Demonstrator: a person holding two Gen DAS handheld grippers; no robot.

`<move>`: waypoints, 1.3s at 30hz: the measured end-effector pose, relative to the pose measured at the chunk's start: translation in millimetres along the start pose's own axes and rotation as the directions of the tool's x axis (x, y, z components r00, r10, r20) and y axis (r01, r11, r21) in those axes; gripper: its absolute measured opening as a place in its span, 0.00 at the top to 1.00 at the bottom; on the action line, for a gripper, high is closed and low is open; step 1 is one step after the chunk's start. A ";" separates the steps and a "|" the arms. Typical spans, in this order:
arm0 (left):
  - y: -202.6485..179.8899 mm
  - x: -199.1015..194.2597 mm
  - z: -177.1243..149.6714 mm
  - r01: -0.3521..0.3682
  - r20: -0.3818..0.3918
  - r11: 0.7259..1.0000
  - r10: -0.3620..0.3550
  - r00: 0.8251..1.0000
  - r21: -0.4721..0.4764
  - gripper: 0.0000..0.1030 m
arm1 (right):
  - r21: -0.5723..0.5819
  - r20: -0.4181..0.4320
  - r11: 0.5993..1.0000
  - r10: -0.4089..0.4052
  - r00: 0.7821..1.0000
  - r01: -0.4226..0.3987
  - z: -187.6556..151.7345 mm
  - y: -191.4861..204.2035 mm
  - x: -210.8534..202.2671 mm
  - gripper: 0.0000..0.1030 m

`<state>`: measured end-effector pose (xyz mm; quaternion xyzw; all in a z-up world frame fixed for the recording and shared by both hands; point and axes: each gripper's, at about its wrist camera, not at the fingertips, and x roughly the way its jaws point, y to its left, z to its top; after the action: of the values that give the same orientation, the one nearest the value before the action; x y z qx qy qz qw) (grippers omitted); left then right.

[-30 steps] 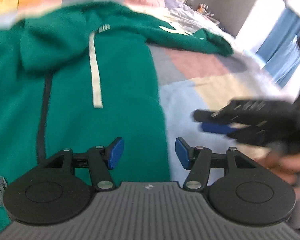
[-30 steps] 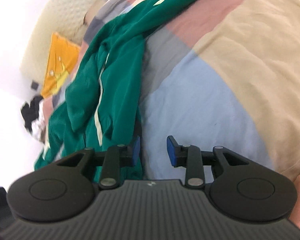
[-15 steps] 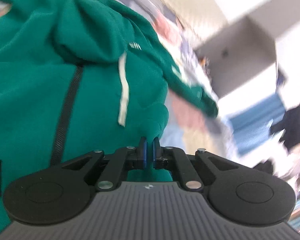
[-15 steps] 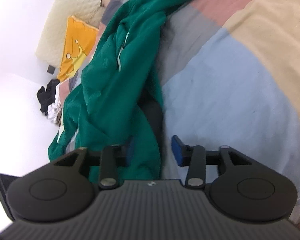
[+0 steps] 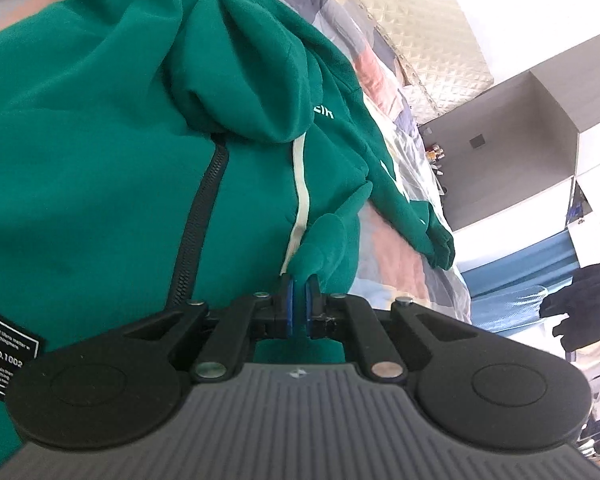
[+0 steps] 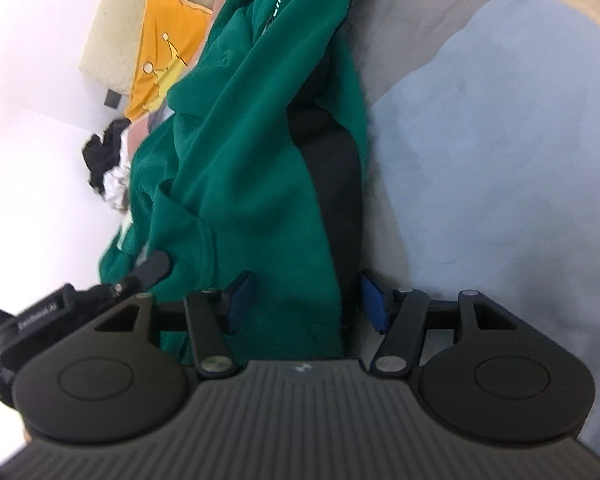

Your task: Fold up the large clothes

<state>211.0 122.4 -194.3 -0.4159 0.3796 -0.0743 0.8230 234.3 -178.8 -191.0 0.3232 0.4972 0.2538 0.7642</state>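
A green zip hoodie point(image 5: 112, 160) with a black zipper, a white drawstring and a black label lies on the bed. My left gripper point(image 5: 299, 304) is shut on a pinch of its green fabric near the drawstring end and lifts it. One sleeve point(image 5: 412, 216) trails off to the right. In the right wrist view the hoodie point(image 6: 260, 184) hangs bunched, with a black band along its edge. My right gripper point(image 6: 302, 300) is open, its blue pads on either side of that edge. The other gripper's body point(image 6: 40, 320) shows at the left.
The bed has a patchwork cover point(image 6: 500, 140) of blue, grey, pink and beige. A yellow pillow point(image 6: 160, 48) and a cream padded headboard point(image 5: 412, 32) lie at the far end. Dark clothes point(image 6: 100, 156) sit beside the pillow. A grey cabinet point(image 5: 512, 140) stands beyond the bed.
My left gripper closed on the hoodie fabric and raised it, tilting the view. My right gripper moved in to the hoodie's edge, which now sits between its open jaws.
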 end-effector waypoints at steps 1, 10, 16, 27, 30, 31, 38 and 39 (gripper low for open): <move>-0.5 1.4 -0.1 0.007 -0.012 1.000 -0.007 1.000 -0.003 0.94 | -0.040 0.012 0.999 -0.024 1.000 0.024 -0.8 5.9 -2.7 0.69; -28.0 -12.7 -12.5 0.177 -0.018 0.978 -0.177 0.984 0.113 0.93 | -0.226 0.188 0.969 -0.058 0.980 0.100 -6.3 51.5 -89.0 0.89; -46.4 5.9 -37.5 0.187 -0.141 0.956 -0.158 0.977 0.227 0.89 | -0.364 0.177 0.876 -0.269 0.947 0.317 -6.8 60.0 -123.1 0.89; -50.5 59.9 -86.5 0.080 -0.312 0.937 0.031 0.950 0.339 0.76 | -0.358 0.080 0.802 -0.483 0.872 0.478 -14.1 39.7 -105.8 0.76; -51.4 60.8 -83.3 0.077 -0.297 0.940 0.026 0.954 0.331 0.75 | -0.298 0.103 0.829 -0.464 0.880 0.472 -12.3 31.4 -116.3 0.67; -50.8 60.2 -81.4 0.073 -0.290 0.942 0.026 0.957 0.327 0.72 | -0.273 0.119 0.839 -0.456 0.882 0.471 -9.1 29.9 -120.7 0.61; -54.4 40.4 -75.8 -0.007 -0.187 0.925 0.085 0.979 0.381 0.64 | -0.199 0.189 0.905 -0.342 0.921 0.377 7.3 26.1 -113.5 0.50; -56.3 37.0 -74.9 -0.021 -0.164 0.919 0.092 0.982 0.395 0.62 | -0.188 0.174 0.913 -0.332 0.927 0.363 12.0 24.8 -104.0 0.50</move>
<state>196.4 23.0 -200.8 -0.2236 0.4413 -0.1617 0.8538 204.5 -239.0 -107.0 0.1609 0.4617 0.1434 0.8605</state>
